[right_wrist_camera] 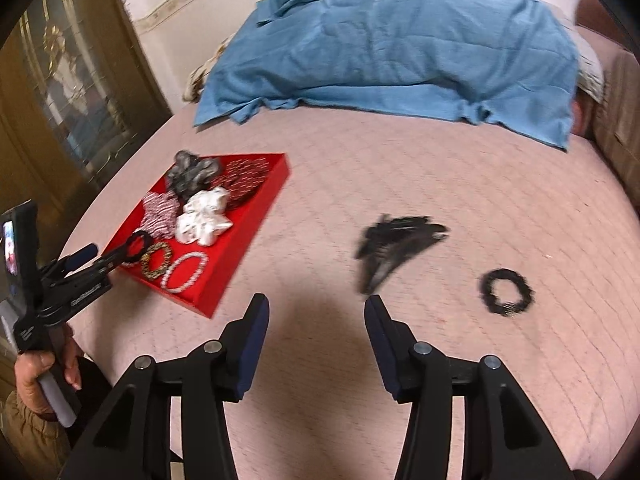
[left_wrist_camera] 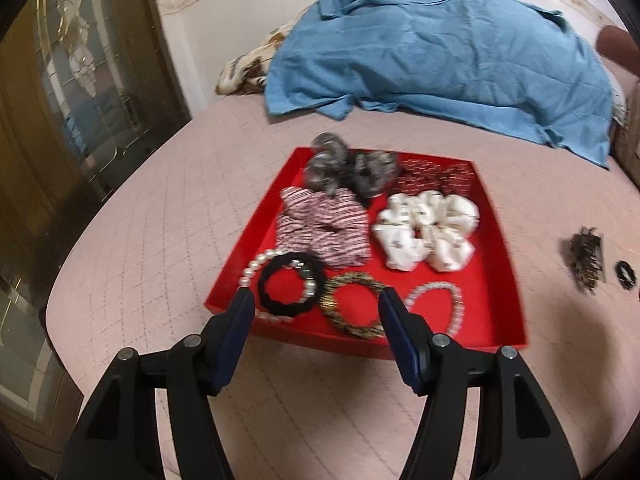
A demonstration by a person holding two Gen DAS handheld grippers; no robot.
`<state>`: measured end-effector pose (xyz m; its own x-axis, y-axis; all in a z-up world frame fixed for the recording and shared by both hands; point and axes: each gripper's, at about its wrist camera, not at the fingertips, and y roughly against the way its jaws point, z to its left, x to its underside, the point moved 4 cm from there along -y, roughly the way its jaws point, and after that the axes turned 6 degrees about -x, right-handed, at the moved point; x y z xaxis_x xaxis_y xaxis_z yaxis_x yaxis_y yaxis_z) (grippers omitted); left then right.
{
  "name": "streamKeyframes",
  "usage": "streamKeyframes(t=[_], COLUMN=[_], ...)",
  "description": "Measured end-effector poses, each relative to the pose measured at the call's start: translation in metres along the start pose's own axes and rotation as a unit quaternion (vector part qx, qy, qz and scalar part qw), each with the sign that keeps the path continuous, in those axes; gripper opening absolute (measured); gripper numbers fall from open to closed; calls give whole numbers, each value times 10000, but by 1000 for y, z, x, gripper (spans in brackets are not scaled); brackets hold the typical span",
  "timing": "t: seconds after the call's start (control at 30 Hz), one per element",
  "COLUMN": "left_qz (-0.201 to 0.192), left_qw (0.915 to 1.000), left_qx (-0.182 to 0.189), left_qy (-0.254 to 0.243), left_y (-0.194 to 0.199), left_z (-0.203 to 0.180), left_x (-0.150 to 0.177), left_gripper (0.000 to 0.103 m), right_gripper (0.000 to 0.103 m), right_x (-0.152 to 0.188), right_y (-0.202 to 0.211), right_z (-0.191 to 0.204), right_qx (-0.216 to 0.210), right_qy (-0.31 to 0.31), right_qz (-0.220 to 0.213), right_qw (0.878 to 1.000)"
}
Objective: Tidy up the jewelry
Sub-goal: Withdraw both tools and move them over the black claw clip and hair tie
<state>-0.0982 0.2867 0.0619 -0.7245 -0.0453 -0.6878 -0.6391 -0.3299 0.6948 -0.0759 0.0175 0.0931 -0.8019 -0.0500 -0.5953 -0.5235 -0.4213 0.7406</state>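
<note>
— What lay around the tray?

— I saw the red tray (left_wrist_camera: 494, 248) on the pink quilt (left_wrist_camera: 160, 240), with a blue cloth (left_wrist_camera: 440, 60) heaped at twelve o'clock. In the tray sat a grey scrunchie (left_wrist_camera: 340, 168), a striped scrunchie (left_wrist_camera: 324, 228), a white scrunchie (left_wrist_camera: 428, 232), a black hair tie (left_wrist_camera: 290, 288), a pearl bracelet (left_wrist_camera: 256, 266) under it, a gold beaded bracelet (left_wrist_camera: 352, 306) and a clear bead bracelet (left_wrist_camera: 436, 304). At three o'clock, well apart from the tray, lay a dark hair clip (right_wrist_camera: 394, 252) and a small black beaded band (right_wrist_camera: 506, 292).

— And the fingers?

— My left gripper (left_wrist_camera: 316, 300) hung spread wide over the tray's near edge, holding nothing. My right gripper (right_wrist_camera: 316, 308) was spread too, empty, its right fingertip just short of the clip.
</note>
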Motion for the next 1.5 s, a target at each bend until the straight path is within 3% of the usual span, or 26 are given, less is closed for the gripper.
streamKeyframes(t=[0.4, 0.53, 0.8, 1.2, 1.5], left_qz=[24, -73, -78, -42, 88], left_qw=[9988, 9985, 9984, 9962, 9955], left_qx=[462, 459, 442, 537, 710], left_qy=[-167, -278, -333, -679, -619], left_y=[48, 61, 71, 77, 69], left_z=[-42, -54, -70, -102, -117], left_x=[7, 8, 9, 12, 6], left_gripper=[66, 72, 75, 75, 75], right_gripper=[55, 55, 59, 60, 60], right_x=[26, 37, 51, 58, 60], right_y=[33, 42, 58, 57, 49], right_z=[-71, -93, -136, -163, -180], right_qx=[262, 348, 492, 479, 512], right_qy=[-718, -908, -1315, -1513, -1596], right_qz=[-226, -273, -403, -450, -405], right_qw=[9968, 9949, 9893, 9863, 9850])
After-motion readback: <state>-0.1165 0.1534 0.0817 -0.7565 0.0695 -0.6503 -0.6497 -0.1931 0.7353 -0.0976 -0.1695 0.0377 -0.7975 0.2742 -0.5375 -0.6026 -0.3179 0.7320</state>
